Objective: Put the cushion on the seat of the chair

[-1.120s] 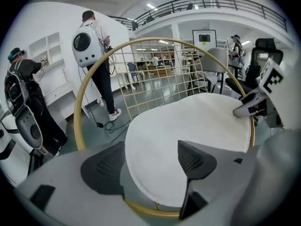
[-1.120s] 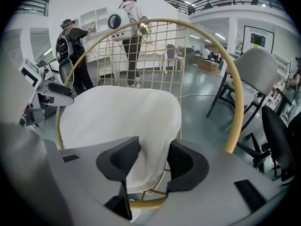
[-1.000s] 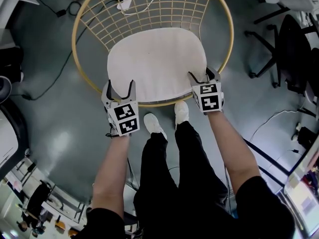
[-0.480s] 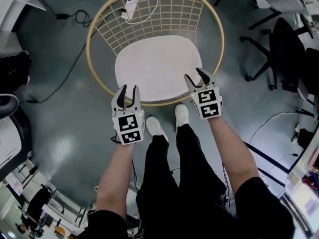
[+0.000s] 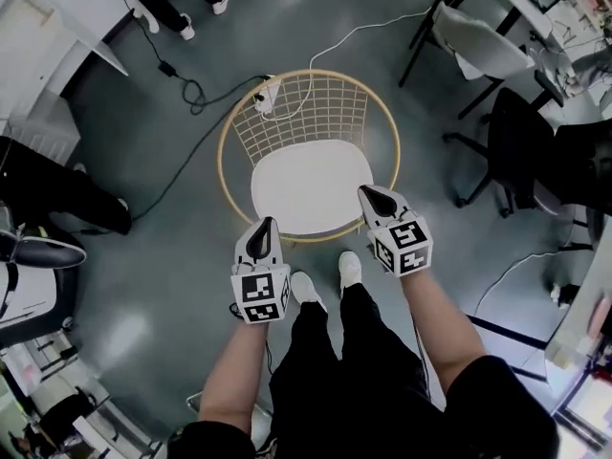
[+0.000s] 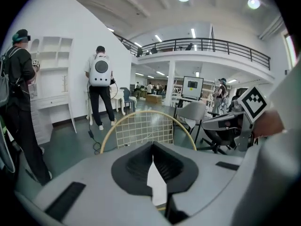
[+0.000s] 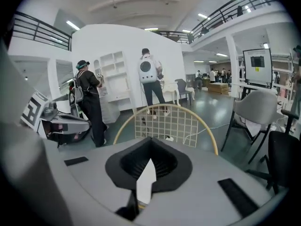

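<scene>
Resting flat on the seat of the chair [image 5: 320, 113], the white cushion [image 5: 311, 187] fills most of the space inside the round wooden hoop. The wire-grid back rises on the side farthest from the fingers. Nothing else lies in the chair.

In the head view the cushion sits ahead of both pairs of fingers and between them. Its near left corner is ahead and to the right of the left gripper [image 5: 267, 224]. Its near right corner shows just beside the tips of the right gripper [image 5: 370, 193], though no view shows them touching it.

The left gripper's fingers have just been closing and meet tip to tip with nothing between them. In the left gripper view the black pads come together in a point, with the chair's hoop and grid beyond and below them. The right gripper's fingers have also just been closing and are pressed together and empty. In the right gripper view the same hoop and grid stand past their tips.

Beyond the chair, far from the fingers, a white power strip [image 5: 267, 95] lies on the grey floor [image 5: 163, 247] with a black cable [image 5: 182, 156] running off to the left. Behind the fingers, toward the person, are two white shoes [image 5: 350, 268]. A dark office chair [image 5: 521, 151] stands well to the right of the right fingers.
</scene>
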Motion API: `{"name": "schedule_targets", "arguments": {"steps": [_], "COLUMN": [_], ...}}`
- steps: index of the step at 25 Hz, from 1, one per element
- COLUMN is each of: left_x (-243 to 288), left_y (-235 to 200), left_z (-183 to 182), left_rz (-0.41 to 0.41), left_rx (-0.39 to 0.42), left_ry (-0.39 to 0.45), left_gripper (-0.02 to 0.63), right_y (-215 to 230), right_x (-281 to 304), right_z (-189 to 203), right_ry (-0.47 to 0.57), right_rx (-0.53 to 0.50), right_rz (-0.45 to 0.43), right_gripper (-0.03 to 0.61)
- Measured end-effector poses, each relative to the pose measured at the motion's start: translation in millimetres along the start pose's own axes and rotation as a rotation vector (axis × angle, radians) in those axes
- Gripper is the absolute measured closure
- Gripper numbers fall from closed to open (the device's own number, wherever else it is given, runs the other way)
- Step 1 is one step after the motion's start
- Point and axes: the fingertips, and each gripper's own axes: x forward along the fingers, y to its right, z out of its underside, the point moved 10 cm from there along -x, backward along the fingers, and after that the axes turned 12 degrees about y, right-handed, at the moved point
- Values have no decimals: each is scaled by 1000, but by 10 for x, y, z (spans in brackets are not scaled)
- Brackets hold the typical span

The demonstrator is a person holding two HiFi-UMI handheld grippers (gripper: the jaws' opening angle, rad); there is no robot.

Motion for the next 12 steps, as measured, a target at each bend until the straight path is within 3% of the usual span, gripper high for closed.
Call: {"name": "schedule_targets", "arguments": {"steps": [6, 12], "left_x": [-700, -1175], "left_y": [160, 238], "left_z": [-808, -1379], "left_rz": [-3, 0], "left_rx": [3, -4], "left_ry": [82, 185], "left_gripper": [597, 597], "right_y": [-546, -968], "right_x": [-650, -1148], "right_z": [-800, -1389], "right_ry": [65, 161], "right_rx": [-52, -137], "right_rz": [-77, -129], "right_gripper": [566, 566]}}
